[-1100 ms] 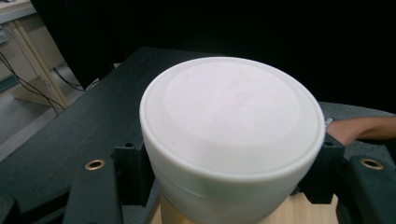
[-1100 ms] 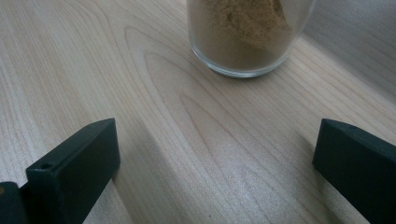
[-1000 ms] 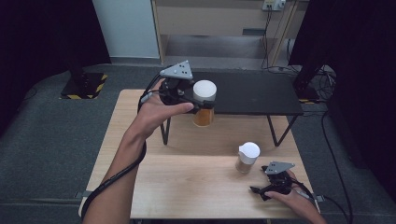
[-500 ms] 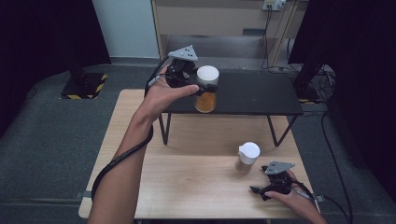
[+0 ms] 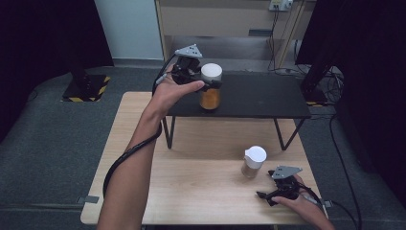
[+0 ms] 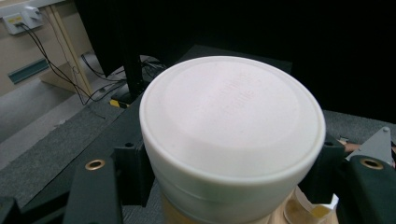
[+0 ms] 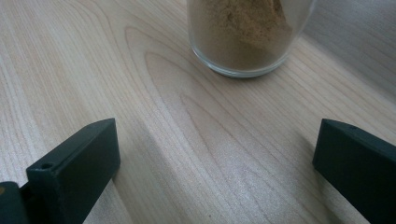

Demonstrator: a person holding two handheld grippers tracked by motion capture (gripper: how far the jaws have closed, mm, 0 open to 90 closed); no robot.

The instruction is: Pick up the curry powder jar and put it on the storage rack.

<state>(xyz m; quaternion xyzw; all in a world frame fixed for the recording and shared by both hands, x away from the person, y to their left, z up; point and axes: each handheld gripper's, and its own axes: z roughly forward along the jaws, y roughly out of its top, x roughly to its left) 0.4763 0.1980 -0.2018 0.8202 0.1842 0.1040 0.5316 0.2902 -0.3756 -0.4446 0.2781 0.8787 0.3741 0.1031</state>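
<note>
My left gripper (image 5: 207, 85) is shut on a glass jar of orange powder (image 5: 210, 98) with a white lid (image 5: 211, 71), over the left part of the black shelf (image 5: 258, 96). The left gripper view has that lid (image 6: 232, 116) pinched between both black jaws. A second jar with brown powder and a white lid (image 5: 253, 162) stands on the wooden table (image 5: 191, 177). My right gripper (image 5: 265, 196) rests low at the table's front right, open, with its jaws wide apart. The brown jar's base (image 7: 243, 37) stands ahead of them, apart.
The black shelf stands on thin legs over the back half of the table. A dark pole and cables (image 5: 316, 76) are at the back right. A wooden cabinet (image 5: 225, 24) is behind. Grey carpet surrounds the table.
My left gripper has carried the orange jar away from me and down, from over the shelf's front edge onto the shelf area. The right gripper has stayed put.
</note>
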